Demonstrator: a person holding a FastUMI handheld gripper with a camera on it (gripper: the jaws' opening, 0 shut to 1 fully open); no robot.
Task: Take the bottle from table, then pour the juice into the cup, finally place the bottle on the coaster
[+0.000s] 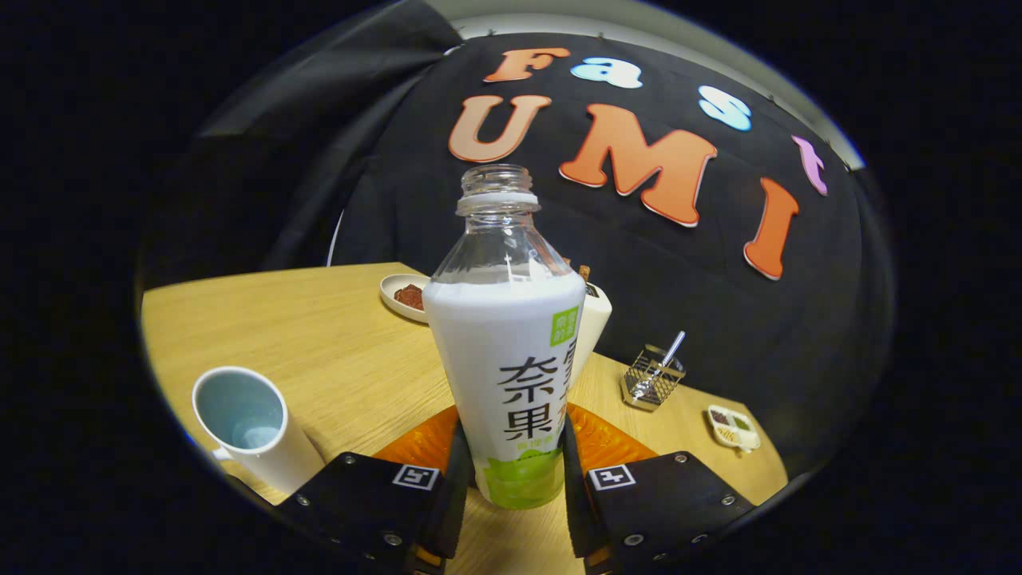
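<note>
An uncapped clear bottle [511,351] with a white and green label stands upright between my fingers, filled with white juice up to its shoulder. My gripper [512,479] is shut on the bottle's lower part, one finger pressing on each side. An orange coaster [611,443] shows on both sides of the bottle just beyond my fingers; I cannot tell whether the bottle's base rests on it. A white cup [247,423] with a pale blue inside stands on the wooden table [335,335], left of my left finger, and looks empty.
Beyond the bottle sit a small white plate with brown food [406,295] and a white container [595,319] partly hidden by the bottle. To the right stand a wire basket holding a spoon [653,375] and a small divided dish [734,427] near the table's edge.
</note>
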